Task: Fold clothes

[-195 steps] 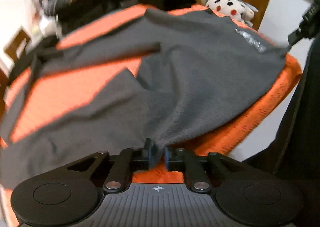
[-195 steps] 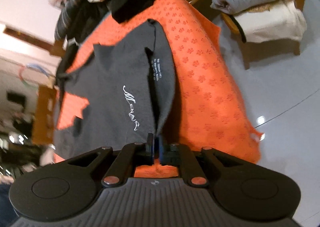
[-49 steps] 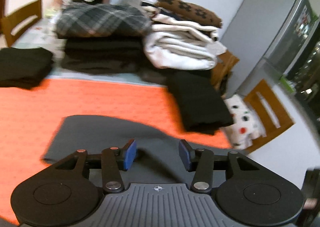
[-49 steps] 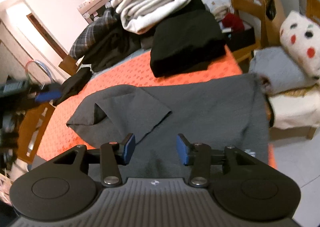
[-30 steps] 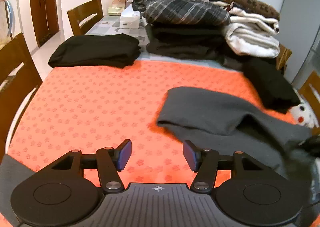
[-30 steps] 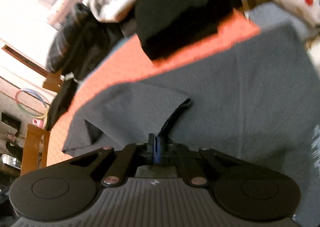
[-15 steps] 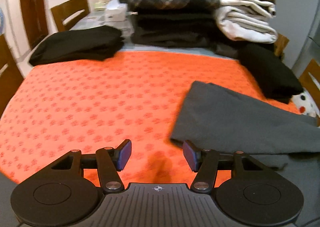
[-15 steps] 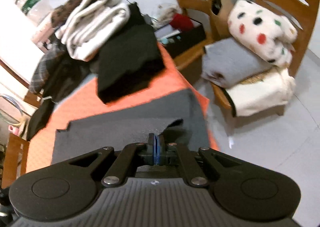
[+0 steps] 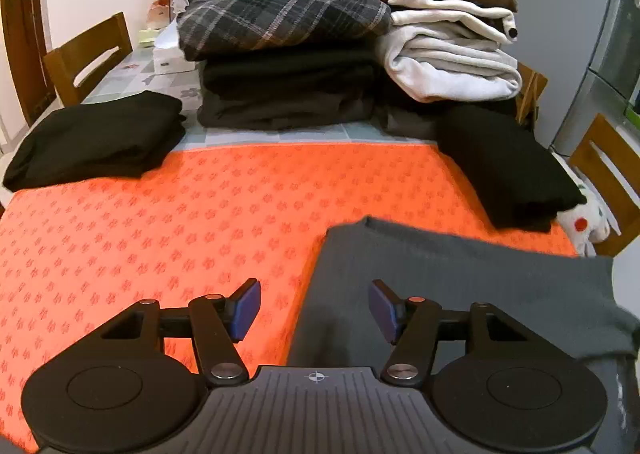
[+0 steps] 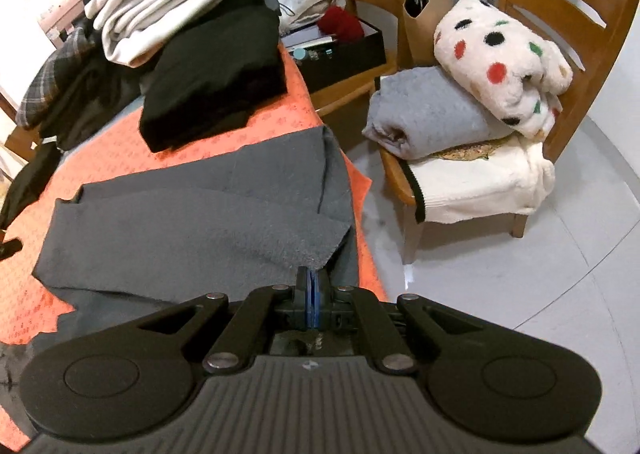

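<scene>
A dark grey garment (image 9: 460,278) lies partly folded on the orange paw-print cloth (image 9: 160,221) at the table's right end. My left gripper (image 9: 314,304) hovers open over the garment's left edge, with nothing between its blue pads. In the right wrist view the grey garment (image 10: 192,230) has a folded flap on top. My right gripper (image 10: 312,280) is shut on the flap's corner near the table's right edge.
Folded black clothes (image 9: 96,139) lie at the back left, a black pile (image 9: 508,169) at the back right. Stacks of plaid, dark and white clothes (image 9: 288,53) fill the far side. A wooden chair (image 10: 560,13) with grey, white and spotted items stands right of the table.
My left gripper has slid right, so the grey garment's left edge now lies under it. My right gripper has drawn the held flap rightward across the garment toward the table's right edge.
</scene>
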Demonstrator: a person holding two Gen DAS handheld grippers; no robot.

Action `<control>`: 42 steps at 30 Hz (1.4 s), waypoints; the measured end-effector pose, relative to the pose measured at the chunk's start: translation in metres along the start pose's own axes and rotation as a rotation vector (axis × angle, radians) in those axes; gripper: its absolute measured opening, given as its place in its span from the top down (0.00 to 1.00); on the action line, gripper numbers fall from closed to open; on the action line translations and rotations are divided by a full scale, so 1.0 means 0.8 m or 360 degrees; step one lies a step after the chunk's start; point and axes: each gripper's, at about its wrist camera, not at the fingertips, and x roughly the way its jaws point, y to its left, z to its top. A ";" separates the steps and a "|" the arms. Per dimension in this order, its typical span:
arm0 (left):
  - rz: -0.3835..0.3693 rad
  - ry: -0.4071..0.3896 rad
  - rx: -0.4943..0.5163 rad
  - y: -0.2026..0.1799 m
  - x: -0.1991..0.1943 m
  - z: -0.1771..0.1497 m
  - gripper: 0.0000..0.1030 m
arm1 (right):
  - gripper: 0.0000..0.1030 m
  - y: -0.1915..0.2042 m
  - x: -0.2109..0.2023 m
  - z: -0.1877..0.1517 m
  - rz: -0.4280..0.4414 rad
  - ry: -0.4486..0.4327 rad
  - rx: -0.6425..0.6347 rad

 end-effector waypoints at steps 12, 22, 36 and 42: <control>-0.0082 0.0211 0.0172 -0.033 0.095 0.073 0.65 | 0.94 -0.005 -0.015 0.007 -0.0044 -0.0077 -0.0002; -0.0022 0.0385 0.0468 -0.063 0.155 0.071 0.89 | 0.69 -0.026 0.031 0.035 0.0061 -0.0050 0.0243; -0.0352 0.0488 -0.0196 0.017 0.162 0.105 0.97 | 0.99 -0.003 -0.029 0.025 0.0198 -0.0287 0.0095; -0.0429 0.0572 -0.0483 0.051 0.175 0.107 0.97 | 0.99 0.000 -0.069 0.007 0.0220 -0.0307 0.0038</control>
